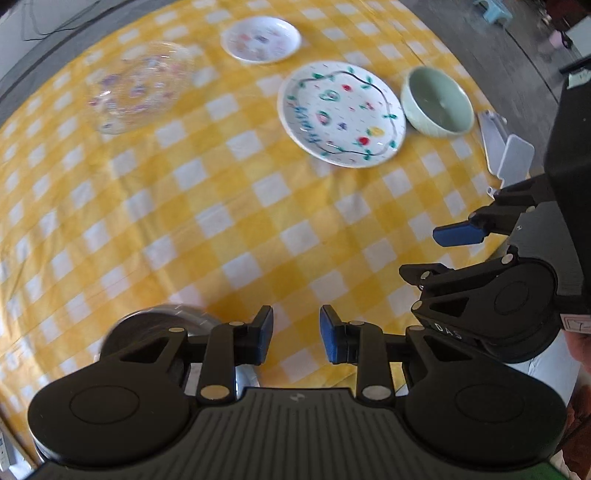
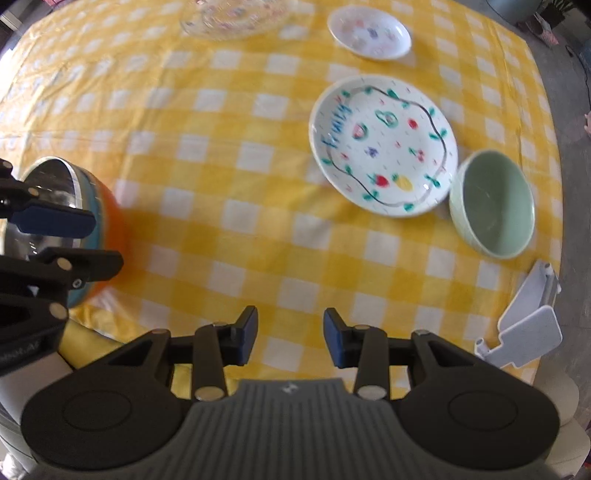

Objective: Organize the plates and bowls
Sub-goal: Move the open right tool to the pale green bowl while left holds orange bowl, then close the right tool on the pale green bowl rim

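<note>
A large white plate with painted fruit (image 1: 341,114) (image 2: 384,146) lies on the yellow checked tablecloth, touching a pale green bowl (image 1: 437,101) (image 2: 493,205) to its right. A small white saucer (image 1: 260,38) (image 2: 369,33) lies farther back. A clear glass plate (image 1: 142,86) (image 2: 232,16) lies at the far left. An orange and blue bowl with a steel inside (image 2: 79,214) (image 1: 162,325) stands at the near left, under the left gripper. My left gripper (image 1: 295,334) is open and empty. My right gripper (image 2: 290,341) is open and empty above the near table edge.
A white plastic stand (image 1: 504,151) (image 2: 528,325) lies at the table's near right edge. The right gripper's body shows at the right of the left wrist view (image 1: 458,234). The tablecloth (image 1: 221,206) spreads between the dishes. Floor lies beyond the table.
</note>
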`<state>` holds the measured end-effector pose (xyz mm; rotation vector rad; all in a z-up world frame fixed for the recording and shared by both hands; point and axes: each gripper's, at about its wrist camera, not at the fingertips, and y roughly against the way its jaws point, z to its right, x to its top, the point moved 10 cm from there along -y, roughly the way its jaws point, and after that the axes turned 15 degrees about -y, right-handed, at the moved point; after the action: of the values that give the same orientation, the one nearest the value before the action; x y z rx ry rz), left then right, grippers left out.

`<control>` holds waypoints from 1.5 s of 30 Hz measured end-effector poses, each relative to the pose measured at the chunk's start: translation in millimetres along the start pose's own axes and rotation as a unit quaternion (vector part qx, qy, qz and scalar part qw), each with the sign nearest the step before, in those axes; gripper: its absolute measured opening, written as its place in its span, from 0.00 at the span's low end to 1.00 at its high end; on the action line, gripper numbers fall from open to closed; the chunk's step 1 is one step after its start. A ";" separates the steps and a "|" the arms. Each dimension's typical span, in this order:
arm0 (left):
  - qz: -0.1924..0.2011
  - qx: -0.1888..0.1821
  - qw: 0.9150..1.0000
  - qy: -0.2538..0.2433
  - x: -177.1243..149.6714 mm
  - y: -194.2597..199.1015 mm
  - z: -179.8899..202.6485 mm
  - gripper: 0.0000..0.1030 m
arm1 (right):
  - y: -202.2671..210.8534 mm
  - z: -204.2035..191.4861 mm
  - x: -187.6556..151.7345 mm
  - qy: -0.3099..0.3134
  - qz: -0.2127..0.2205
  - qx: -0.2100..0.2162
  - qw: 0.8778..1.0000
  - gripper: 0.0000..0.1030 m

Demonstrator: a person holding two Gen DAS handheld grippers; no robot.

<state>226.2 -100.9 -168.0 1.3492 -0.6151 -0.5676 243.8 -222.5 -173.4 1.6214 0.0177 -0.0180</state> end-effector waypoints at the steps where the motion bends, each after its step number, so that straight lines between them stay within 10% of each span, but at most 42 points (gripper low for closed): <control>1: -0.005 -0.005 1.000 -0.004 3.1 -6.6 5.6 0.34 | -4.1 5.9 -1.0 0.003 -0.003 -0.003 1.000 0.37; 18: -0.044 -0.040 0.997 -0.040 103.4 -61.5 56.5 0.34 | -23.7 140.0 35.2 -0.067 -0.021 -0.030 0.997 0.35; 31: -0.026 -0.059 0.998 -0.008 177.0 -78.4 61.1 0.29 | -13.4 179.6 100.4 -0.096 -0.002 -0.024 0.995 0.26; 45: -0.076 -0.067 0.994 0.029 188.0 -122.4 45.9 0.21 | -52.3 196.2 118.8 -0.116 -0.011 -0.012 0.993 0.18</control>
<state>326.4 -280.2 -269.3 1.2878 -0.4214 -0.6786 361.3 -415.7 -238.2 1.5865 -0.1431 -0.2232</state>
